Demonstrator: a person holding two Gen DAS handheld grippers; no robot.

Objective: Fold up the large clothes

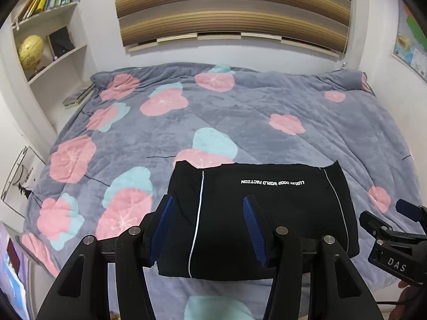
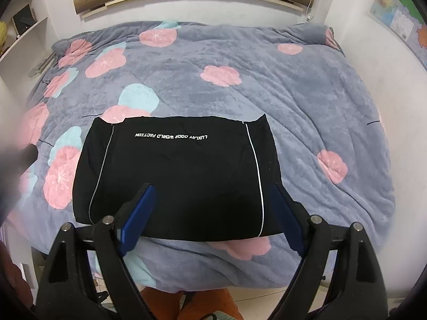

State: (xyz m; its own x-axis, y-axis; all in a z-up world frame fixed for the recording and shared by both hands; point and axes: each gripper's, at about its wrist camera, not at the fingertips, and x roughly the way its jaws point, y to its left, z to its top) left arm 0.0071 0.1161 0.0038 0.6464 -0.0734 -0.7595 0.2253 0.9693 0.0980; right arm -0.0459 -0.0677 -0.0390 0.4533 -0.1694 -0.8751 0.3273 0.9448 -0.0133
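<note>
A black garment (image 1: 267,213) with thin white piping and white lettering lies folded into a flat rectangle near the front edge of the bed; it also shows in the right wrist view (image 2: 181,176). My left gripper (image 1: 208,208) is open and empty, held above the garment's left half. My right gripper (image 2: 213,194) is open and empty, held above the garment's near right part. The right gripper also shows at the right edge of the left wrist view (image 1: 395,229).
The bed carries a grey quilt (image 1: 240,117) with pink and pale blue flowers. A white bookshelf (image 1: 48,40) with books and a yellow globe stands at the left. A striped blind (image 1: 229,8) hangs behind the bed. A map (image 1: 411,42) hangs on the right wall.
</note>
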